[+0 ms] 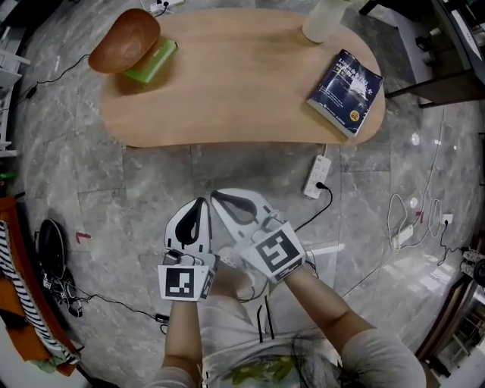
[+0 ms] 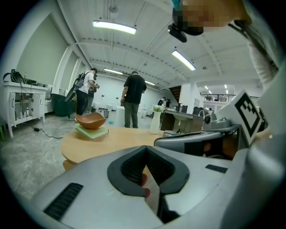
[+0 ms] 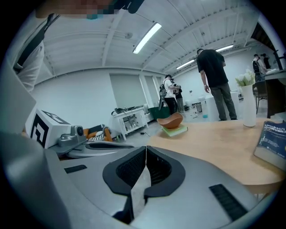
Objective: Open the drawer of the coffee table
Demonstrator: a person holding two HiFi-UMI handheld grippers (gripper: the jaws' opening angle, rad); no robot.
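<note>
We kept the fingers (image 2: 127, 166) of the left gripper (image 1: 200, 204) pressed together with nothing between them. The fingers (image 3: 127, 167) of the right gripper (image 1: 218, 198) were closed and empty in the same way. The two grippers sat side by side with their tips close together, both above the grey, stone-patterned floor (image 1: 136, 170).

The coffee table (image 1: 242, 83) stood ahead of them and apart from both. It had a pale wooden top with rounded ends. We could not make out its drawer in any view, since only the top and its front edge showed. A white power strip (image 1: 318, 174) with a black cable lay on the floor between the grippers and the table, just before the table's edge.

On the tabletop, a brown bowl (image 1: 125, 42) rested on a green pad (image 1: 158, 61) at the left end. A blue book (image 1: 346, 91) lay at the right end, and a white vase (image 1: 324, 19) stood behind it. Beyond the table the room was wide and white. People (image 2: 134, 100) stood at the far side, strip lights (image 2: 114, 27) ran along the ceiling, and a white bench (image 3: 129, 121) stood by the wall.
</note>
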